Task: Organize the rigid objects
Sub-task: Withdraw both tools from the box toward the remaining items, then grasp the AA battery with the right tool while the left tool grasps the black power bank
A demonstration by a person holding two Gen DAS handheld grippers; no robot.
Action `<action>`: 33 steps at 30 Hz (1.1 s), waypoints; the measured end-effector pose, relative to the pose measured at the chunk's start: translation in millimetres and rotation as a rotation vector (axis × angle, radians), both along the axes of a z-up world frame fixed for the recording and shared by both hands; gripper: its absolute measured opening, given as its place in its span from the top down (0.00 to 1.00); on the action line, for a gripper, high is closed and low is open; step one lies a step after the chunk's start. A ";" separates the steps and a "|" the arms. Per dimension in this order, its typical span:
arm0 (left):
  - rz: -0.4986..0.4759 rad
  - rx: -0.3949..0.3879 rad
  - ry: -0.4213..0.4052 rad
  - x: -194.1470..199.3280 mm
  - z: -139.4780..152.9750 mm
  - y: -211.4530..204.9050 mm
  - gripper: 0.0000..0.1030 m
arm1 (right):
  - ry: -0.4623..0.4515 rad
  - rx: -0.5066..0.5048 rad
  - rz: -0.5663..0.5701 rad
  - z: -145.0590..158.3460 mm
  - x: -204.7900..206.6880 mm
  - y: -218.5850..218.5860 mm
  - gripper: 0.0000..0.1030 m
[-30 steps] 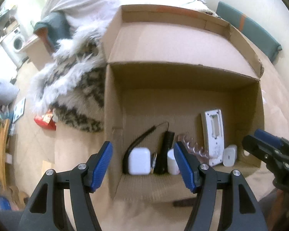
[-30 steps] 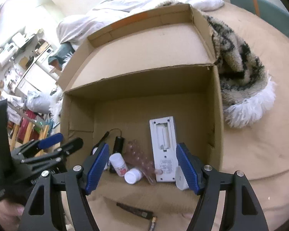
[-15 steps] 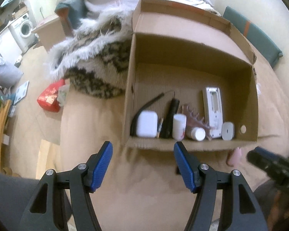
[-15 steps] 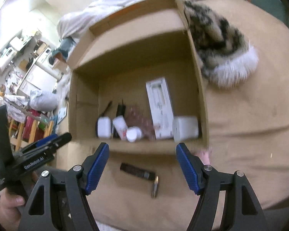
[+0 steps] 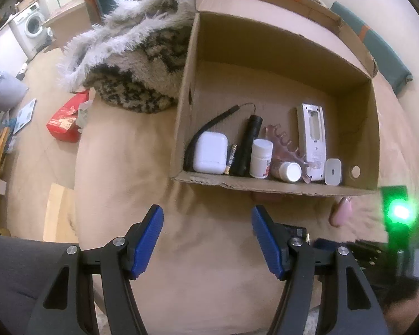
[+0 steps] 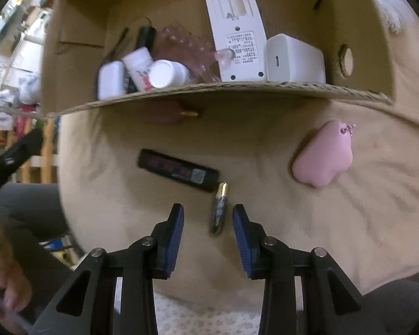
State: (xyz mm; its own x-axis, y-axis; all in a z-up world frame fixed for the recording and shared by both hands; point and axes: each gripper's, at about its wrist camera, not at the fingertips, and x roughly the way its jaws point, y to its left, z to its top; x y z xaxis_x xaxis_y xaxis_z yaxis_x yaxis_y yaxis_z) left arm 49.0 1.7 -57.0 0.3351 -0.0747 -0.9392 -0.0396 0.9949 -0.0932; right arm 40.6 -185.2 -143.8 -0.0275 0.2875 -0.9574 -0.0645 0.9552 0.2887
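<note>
Tan fabric cushion [image 6: 293, 223]: slim cylindrical battery [image 6: 219, 208] btwn right gripper [image 6: 208, 217] parted jaws.

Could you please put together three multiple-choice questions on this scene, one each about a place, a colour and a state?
1. Where does the small battery lie?
A. inside the cardboard box
B. on the beige cover, between the right tongs' fingers
C. on the fur blanket

2. What colour is the soft cloud-shaped charm outside the cardboard box?
A. pink
B. green
C. black

3. How do the right tongs stand?
A. shut on the battery
B. shut on nothing
C. open, not yet gripping

Answers: 1 B, it rests on the beige cover in front of the box wall. 2 A, it is plainly pink. 3 C, gaps show on both sides of the battery.
</note>
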 end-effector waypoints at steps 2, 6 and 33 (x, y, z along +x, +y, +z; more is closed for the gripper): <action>-0.006 -0.005 0.013 0.0 -2.2 -2.2 0.39 | 0.013 -0.035 0.013 -9.4 0.4 5.4 0.67; -0.039 -0.030 0.052 -2.1 -9.0 -11.1 0.39 | -0.030 -0.117 0.070 -11.4 -2.8 13.9 0.89; -0.244 0.068 0.335 28.2 -113.2 -141.4 0.04 | -0.108 0.044 -0.240 14.5 -2.8 -63.8 0.89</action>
State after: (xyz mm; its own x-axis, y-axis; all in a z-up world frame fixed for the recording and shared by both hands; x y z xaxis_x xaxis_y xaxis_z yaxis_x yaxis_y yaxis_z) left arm 77.2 -139.7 -170.1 -0.0094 -0.0478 -0.9988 0.1813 0.9822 -0.0487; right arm 37.7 -249.0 -129.3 0.1487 0.3152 -0.9373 0.1298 0.9334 0.3345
